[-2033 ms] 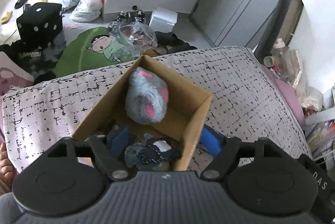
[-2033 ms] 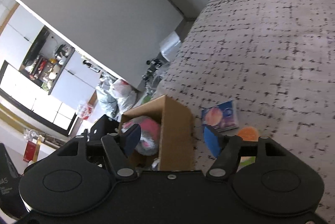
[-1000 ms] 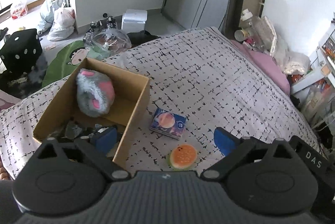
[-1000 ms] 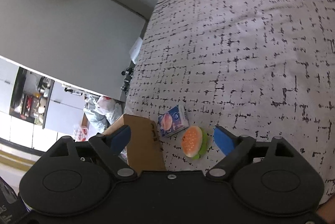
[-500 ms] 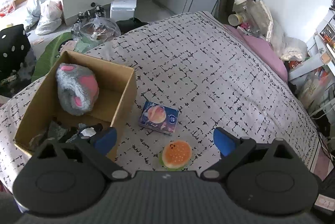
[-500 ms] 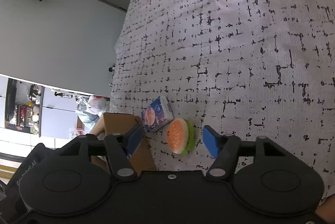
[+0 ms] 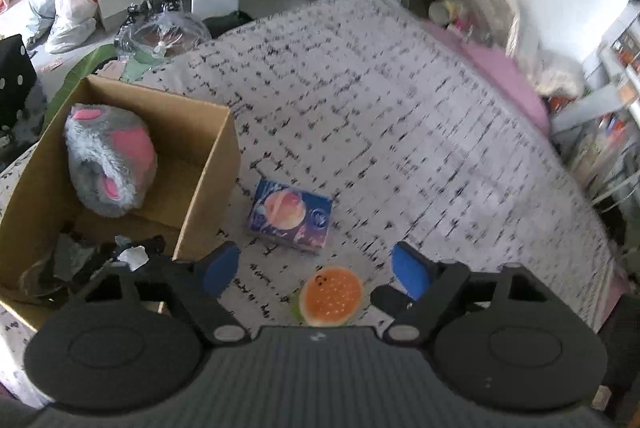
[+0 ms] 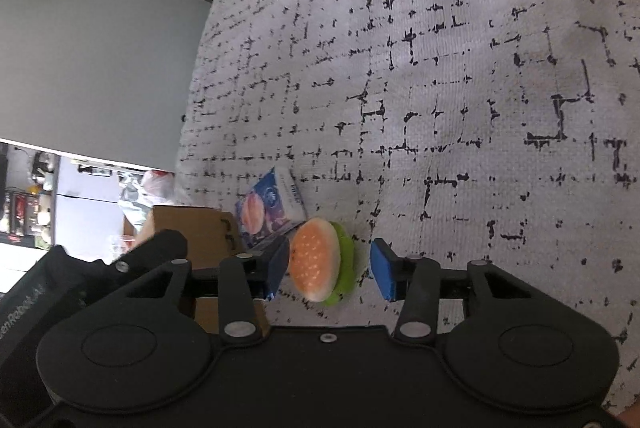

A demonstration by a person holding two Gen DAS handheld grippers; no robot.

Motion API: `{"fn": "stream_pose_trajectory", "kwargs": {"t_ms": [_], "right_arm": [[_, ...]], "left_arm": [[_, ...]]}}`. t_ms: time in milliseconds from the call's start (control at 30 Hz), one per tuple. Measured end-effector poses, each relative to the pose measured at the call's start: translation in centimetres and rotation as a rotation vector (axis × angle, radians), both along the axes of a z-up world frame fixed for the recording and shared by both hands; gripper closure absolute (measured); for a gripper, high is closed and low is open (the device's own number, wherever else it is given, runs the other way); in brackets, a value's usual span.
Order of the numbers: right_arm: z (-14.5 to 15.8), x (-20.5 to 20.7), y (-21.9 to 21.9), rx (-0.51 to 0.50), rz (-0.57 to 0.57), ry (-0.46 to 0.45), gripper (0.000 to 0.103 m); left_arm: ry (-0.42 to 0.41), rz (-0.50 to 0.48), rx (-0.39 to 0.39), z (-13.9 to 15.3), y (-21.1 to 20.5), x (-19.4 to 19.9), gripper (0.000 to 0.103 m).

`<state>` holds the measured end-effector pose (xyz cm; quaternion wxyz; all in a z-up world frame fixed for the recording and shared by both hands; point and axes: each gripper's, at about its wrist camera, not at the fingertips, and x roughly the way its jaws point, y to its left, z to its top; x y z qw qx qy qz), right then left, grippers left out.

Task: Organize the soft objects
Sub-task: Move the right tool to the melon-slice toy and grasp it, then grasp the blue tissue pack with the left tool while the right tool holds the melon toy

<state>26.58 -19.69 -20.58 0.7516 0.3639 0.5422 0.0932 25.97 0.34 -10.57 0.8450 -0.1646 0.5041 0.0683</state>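
Observation:
A soft toy burger (image 7: 331,295) lies on the patterned bedspread (image 7: 400,132) and also shows in the right wrist view (image 8: 318,260). My right gripper (image 8: 330,268) is open with the burger between its blue pads, not clamped. My left gripper (image 7: 316,272) is open and empty, held above the burger. A blue tissue pack (image 7: 290,214) lies beside a cardboard box (image 7: 208,180). A grey and pink plush (image 7: 110,168) and dark soft items (image 7: 100,260) lie in the box.
Bags, a clear container and a black dice cushion (image 7: 14,80) sit on the floor beyond the bed. Pink bedding and clutter (image 7: 504,56) line the bed's far right edge. The box also shows in the right wrist view (image 8: 192,232).
Both grippers moved away from the box toward the burger. My right gripper came down around it and its jaws narrowed. My left gripper swung right, off the box.

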Motion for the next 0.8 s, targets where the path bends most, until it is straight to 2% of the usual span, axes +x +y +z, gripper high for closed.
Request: {"fn": "stream_pose_trajectory", "kwargs": {"t_ms": [133,333,500,800], "right_arm": [[-1.3,0.7,1.1,-0.032,0.019,0.014,0.058],[-2.2,1.1,2.2,-0.031,0.043,0.02,0.068],[-2.4,1.2,2.6,-0.046,0.049,0.017,0.085],[-1.8,1.4,1.0,-0.087,-0.053,-0.005,0.088]], "left_arm": [[0.035,-0.009,-0.007,-1.1,0.2,0.8,0.03],[0.052,-0.007,-0.021,-2.1,0.6,1.9,0.03],[0.064,-0.003,-0.032,-3.0,0.7,2.9,0.03],[0.102,-0.024,-0.015,-5.0,-0.2,4.7,0.03]]}}
